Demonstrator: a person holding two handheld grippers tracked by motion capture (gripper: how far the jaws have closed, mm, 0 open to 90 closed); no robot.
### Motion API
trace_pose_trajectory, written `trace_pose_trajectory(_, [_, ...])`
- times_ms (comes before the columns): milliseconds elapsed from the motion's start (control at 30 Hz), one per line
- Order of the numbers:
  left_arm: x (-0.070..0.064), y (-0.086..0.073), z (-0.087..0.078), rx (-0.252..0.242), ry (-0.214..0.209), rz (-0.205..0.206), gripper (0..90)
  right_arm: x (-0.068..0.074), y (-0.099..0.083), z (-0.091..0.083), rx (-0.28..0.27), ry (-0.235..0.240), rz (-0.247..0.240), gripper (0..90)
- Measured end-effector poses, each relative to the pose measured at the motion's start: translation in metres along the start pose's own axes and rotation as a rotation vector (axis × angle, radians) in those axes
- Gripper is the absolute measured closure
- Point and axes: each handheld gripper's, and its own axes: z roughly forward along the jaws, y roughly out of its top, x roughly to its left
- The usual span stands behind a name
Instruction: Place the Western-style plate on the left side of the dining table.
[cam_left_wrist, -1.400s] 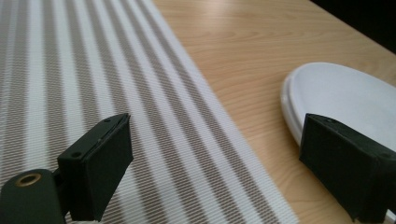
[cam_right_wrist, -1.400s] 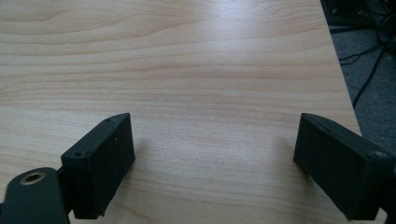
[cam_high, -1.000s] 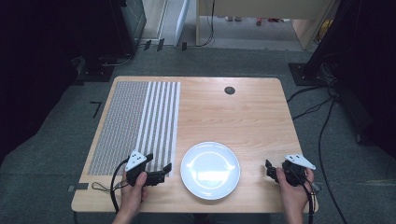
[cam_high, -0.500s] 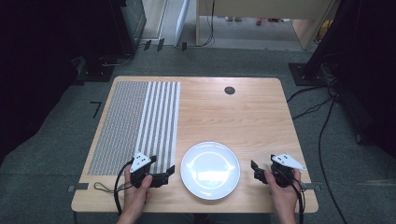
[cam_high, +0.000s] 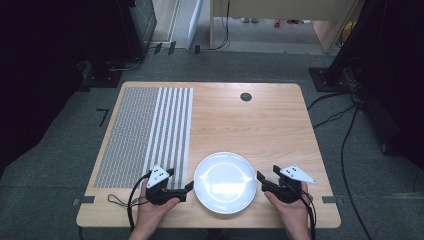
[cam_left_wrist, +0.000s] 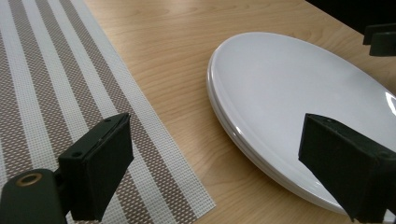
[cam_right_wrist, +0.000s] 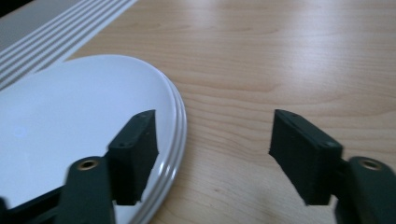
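A white plate (cam_high: 225, 180) lies on the wooden table (cam_high: 260, 125) near its front edge; its edge shows a doubled rim. My left gripper (cam_high: 181, 180) stands open just left of the plate, low over the table. In the left gripper view the left gripper (cam_left_wrist: 224, 172) has one jaw over the striped placemat (cam_left_wrist: 56, 93) and the other over the plate (cam_left_wrist: 299, 88). My right gripper (cam_high: 261, 182) is open at the plate's right edge. In the right gripper view the right gripper (cam_right_wrist: 217, 154) has one jaw above the plate (cam_right_wrist: 70, 116) and the other above bare wood.
The striped placemat (cam_high: 145, 130) covers the table's left part. A small black round cap (cam_high: 245, 96) sits in the tabletop at the back. Cables and dark equipment lie on the floor around the table. Bare wood stretches behind the plate.
The right gripper has moved left, up to the plate's right edge. The left gripper has edged slightly right toward the plate. The plate has stayed in place.
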Motion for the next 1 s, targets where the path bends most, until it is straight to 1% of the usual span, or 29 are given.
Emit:
trace_pose_trajectory(33, [0.0,0.0,0.001,0.003,-0.01,-0.006,10.3,0.002,0.0,0.0,-0.008,0.006,-0.004,41.7])
trace_pose_trajectory(100, [-0.001,-0.001,0.001,0.005,-0.024,-0.011,13.9,0.004,0.0,-0.001,-0.008,0.039,-0.014,49.0])
trace_pose_trajectory(133, [-0.001,-0.001,0.002,0.011,-0.031,-0.008,14.0,0.005,0.0,-0.001,0.0,0.057,-0.015,51.6])
trace_pose_trajectory(200, [-0.002,-0.001,0.002,0.019,-0.047,-0.006,16.4,0.007,-0.001,-0.001,0.015,0.073,-0.011,59.3])
trace_pose_trajectory(233, [-0.002,-0.002,0.003,0.022,-0.056,-0.005,23.8,0.009,-0.001,-0.001,0.028,0.081,0.004,63.9])
trace_pose_trajectory(267, [-0.003,-0.002,0.004,0.03,-0.066,-0.005,24.7,0.009,-0.002,-0.001,0.028,0.088,0.009,65.9])
trace_pose_trajectory(367, [-0.006,-0.003,0.007,0.06,-0.087,0.0,26.2,0.01,-0.002,0.0,0.039,0.091,0.015,68.1])
trace_pose_trajectory(400, [-0.007,-0.004,0.008,0.066,-0.094,0.0,26.4,0.01,-0.003,0.001,0.038,0.099,0.022,69.1])
trace_pose_trajectory(467, [-0.009,-0.005,0.01,0.076,-0.106,0.002,28.5,0.009,-0.005,0.002,0.04,0.112,0.054,71.4])
trace_pose_trajectory(500, [-0.01,-0.005,0.01,0.081,-0.109,0.009,29.9,0.008,-0.006,0.002,0.04,0.111,0.059,72.2])
trace_pose_trajectory(533, [-0.011,-0.005,0.011,0.085,-0.111,0.013,30.7,0.007,-0.007,0.003,0.048,0.094,0.072,73.9])
trace_pose_trajectory(633, [-0.013,-0.006,0.012,0.094,-0.114,0.024,31.0,0.007,-0.007,0.003,0.041,0.089,0.076,73.6])
trace_pose_trajectory(667, [-0.014,-0.006,0.013,0.1,-0.117,0.029,31.3,0.007,-0.007,0.003,0.037,0.099,0.082,73.7])
trace_pose_trajectory(733, [-0.015,-0.007,0.014,0.106,-0.12,0.036,31.6,0.008,-0.007,0.003,0.048,0.113,0.085,74.3])
trace_pose_trajectory(767, [-0.016,-0.007,0.014,0.11,-0.125,0.035,31.8,0.008,-0.007,0.003,0.054,0.105,0.089,74.6])
trace_pose_trajectory(800, [-0.016,-0.007,0.015,0.116,-0.129,0.037,32.1,0.008,-0.007,0.003,0.058,0.099,0.103,74.7])
trace_pose_trajectory(900, [-0.018,-0.008,0.016,0.126,-0.14,0.04,32.6,0.005,-0.008,0.004,0.059,0.114,0.143,77.6])
trace_pose_trajectory(967, [-0.019,-0.008,0.017,0.13,-0.143,0.04,32.7,0.002,-0.009,0.004,0.072,0.134,0.163,78.1])
trace_pose_trajectory(1000, [-0.019,-0.009,0.017,0.133,-0.144,0.04,32.8,0.001,-0.009,0.005,0.076,0.148,0.18,78.3])
